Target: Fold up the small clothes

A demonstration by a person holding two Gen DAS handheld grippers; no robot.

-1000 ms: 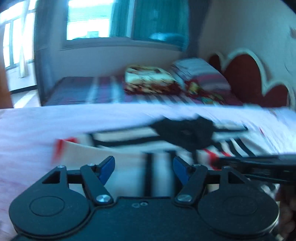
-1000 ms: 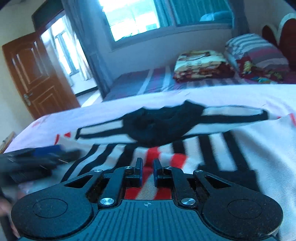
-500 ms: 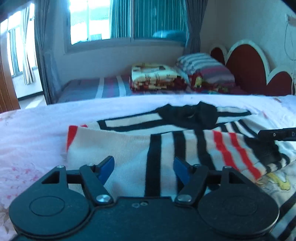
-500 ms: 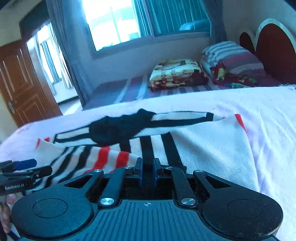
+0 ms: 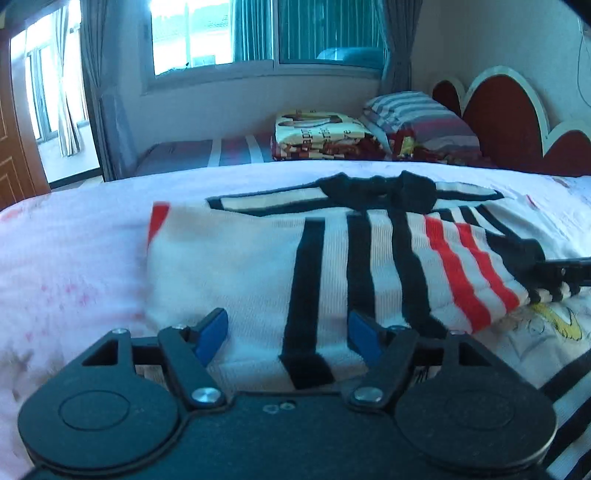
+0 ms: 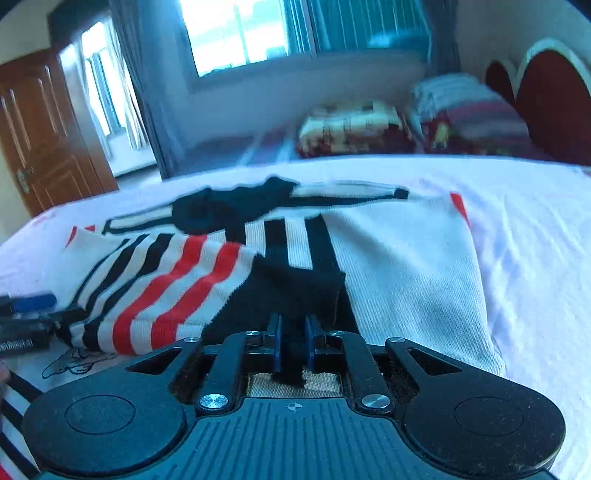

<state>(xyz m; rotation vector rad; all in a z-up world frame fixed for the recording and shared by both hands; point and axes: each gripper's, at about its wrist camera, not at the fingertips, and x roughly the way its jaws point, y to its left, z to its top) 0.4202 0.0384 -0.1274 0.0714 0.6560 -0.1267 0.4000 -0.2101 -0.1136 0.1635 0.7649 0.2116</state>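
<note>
A small white sweater with black and red stripes lies on the pink bedsheet, both sleeves folded in over its body. My left gripper is open, its blue pads wide apart over the sweater's near edge, holding nothing. My right gripper is shut on the dark cuff end of the sweater, with fabric pinched between its pads. The left gripper's tips also show in the right wrist view, beside the striped sleeve.
A second bed behind carries a folded patterned blanket and a striped pillow. A red headboard stands at the right, a window behind, a wooden door at the left.
The right gripper has carried the sleeve across the sweater's body toward the left side. The left gripper has stayed open and come a little closer to the sweater.
</note>
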